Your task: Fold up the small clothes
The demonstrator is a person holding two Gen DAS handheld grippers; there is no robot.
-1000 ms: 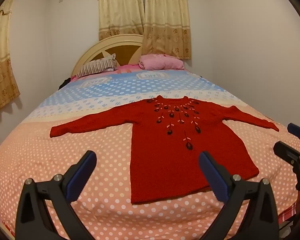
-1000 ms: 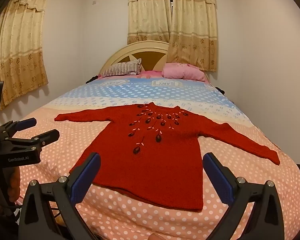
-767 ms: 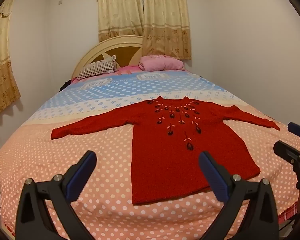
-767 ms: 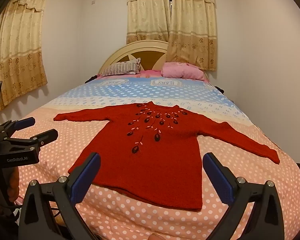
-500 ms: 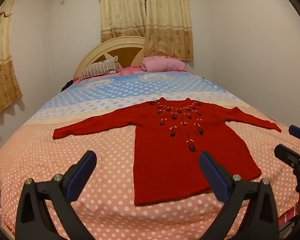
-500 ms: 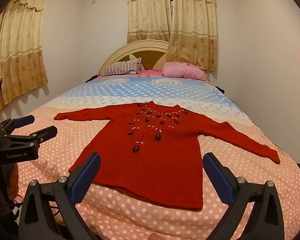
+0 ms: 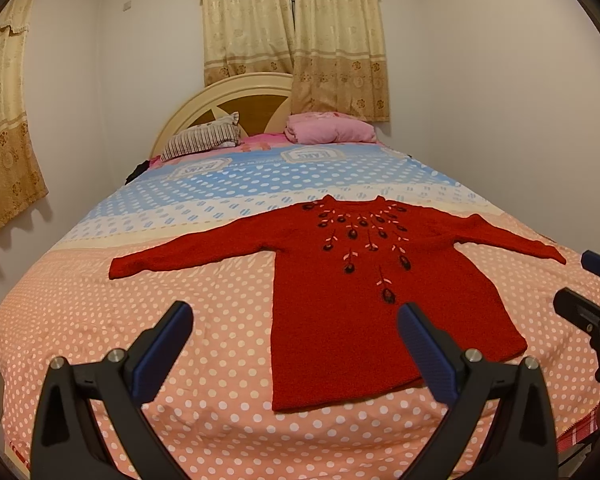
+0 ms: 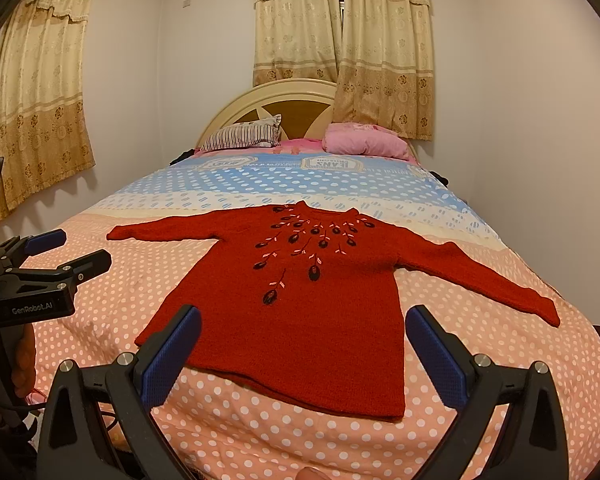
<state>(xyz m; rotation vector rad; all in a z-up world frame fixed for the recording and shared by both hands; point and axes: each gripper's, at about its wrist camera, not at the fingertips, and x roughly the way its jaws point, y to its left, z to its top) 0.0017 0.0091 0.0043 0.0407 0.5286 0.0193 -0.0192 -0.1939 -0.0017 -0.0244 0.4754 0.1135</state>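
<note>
The red knitted sweater [image 7: 364, 288] lies flat and face up on the bed [image 7: 100, 320], toward its foot edge, both sleeves spread outward toward the side edges. The hem is nearest the cameras; the neckline points at the headboard [image 7: 228, 96]. The knit has a coarse, nubbly texture, with dark embroidered buds and pale pink stems fanning down from the collar. In the left wrist view the blue pad of one finger overlaps the hem corner on the right; in the right wrist view a pad covers the hem corner on the left. Whether either pad touches the fabric cannot be told.

The left gripper [image 7: 296, 344] has its jaws wide apart and holds nothing. The right gripper [image 8: 304, 344] is likewise spread wide and empty. Each has black rigid arms with ribbed blue pads. Each gripper shows in the other's view only in part, cut off by the frame edge, and the hand [image 8: 20, 360] on the left gripper's handle is mostly hidden.

The bedsheet is polka-dotted: peach at the foot, cream and blue bands toward the head. A striped pillow [image 7: 200, 140] and a pink pillow [image 7: 332, 132] lie at the head edge. A dark object at the left edge near the striped pillow is too small to identify. Printed labels on the blue band are illegible. Patterned beige curtains [image 7: 296, 28] partly cover the arched headboard.
</note>
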